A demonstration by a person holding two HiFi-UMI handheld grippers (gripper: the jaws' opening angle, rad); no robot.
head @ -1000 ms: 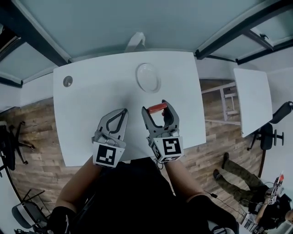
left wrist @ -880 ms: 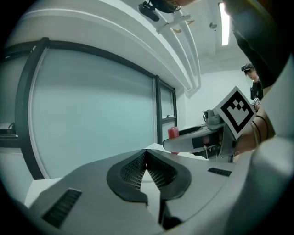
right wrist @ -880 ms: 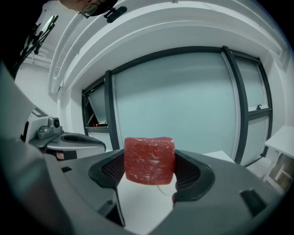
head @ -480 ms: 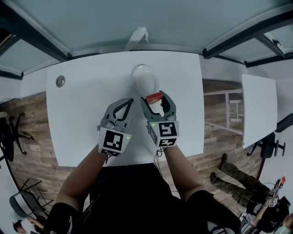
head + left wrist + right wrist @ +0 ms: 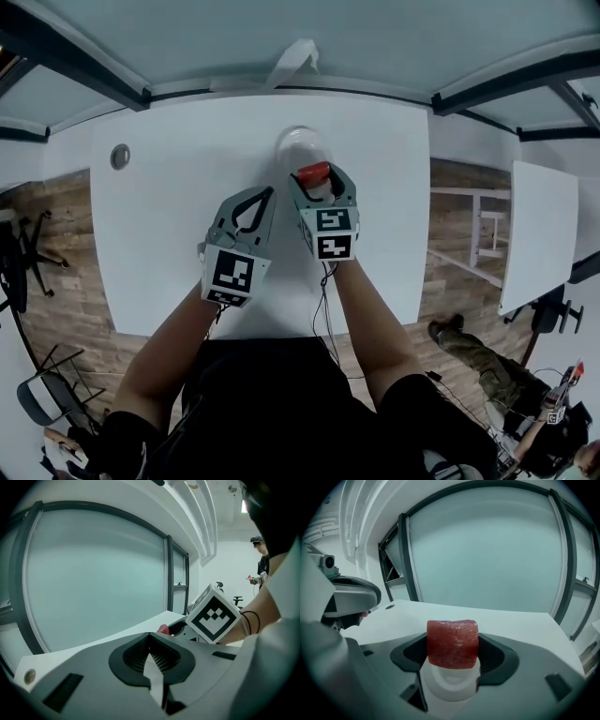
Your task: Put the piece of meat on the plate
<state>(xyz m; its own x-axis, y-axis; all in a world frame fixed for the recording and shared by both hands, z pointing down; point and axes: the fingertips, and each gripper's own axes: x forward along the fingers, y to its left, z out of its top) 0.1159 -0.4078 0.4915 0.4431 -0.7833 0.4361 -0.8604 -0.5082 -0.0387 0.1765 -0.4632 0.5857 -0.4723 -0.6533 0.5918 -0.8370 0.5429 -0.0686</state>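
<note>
A red block of meat (image 5: 312, 173) is clamped between the jaws of my right gripper (image 5: 314, 178), which is shut on it. It hangs over the near part of the white round plate (image 5: 294, 143), and the gripper hides part of that plate. In the right gripper view the meat (image 5: 452, 641) fills the gap between the jaws, with the plate (image 5: 449, 686) right beneath it. My left gripper (image 5: 266, 192) is shut and holds nothing, just left of the right one above the white table (image 5: 169, 234). From the left gripper view (image 5: 150, 635) a bit of the meat (image 5: 163, 629) shows beyond the jaws.
A small round grommet (image 5: 119, 156) sits in the table's far left corner. A white chair back (image 5: 298, 56) stands behind the far edge, against a frosted glass wall. A second white table (image 5: 539, 230) stands to the right over wooden floor.
My right gripper has carried the meat forward, from the middle of the table to above the plate. The left gripper moved forward a little alongside it, still shut.
</note>
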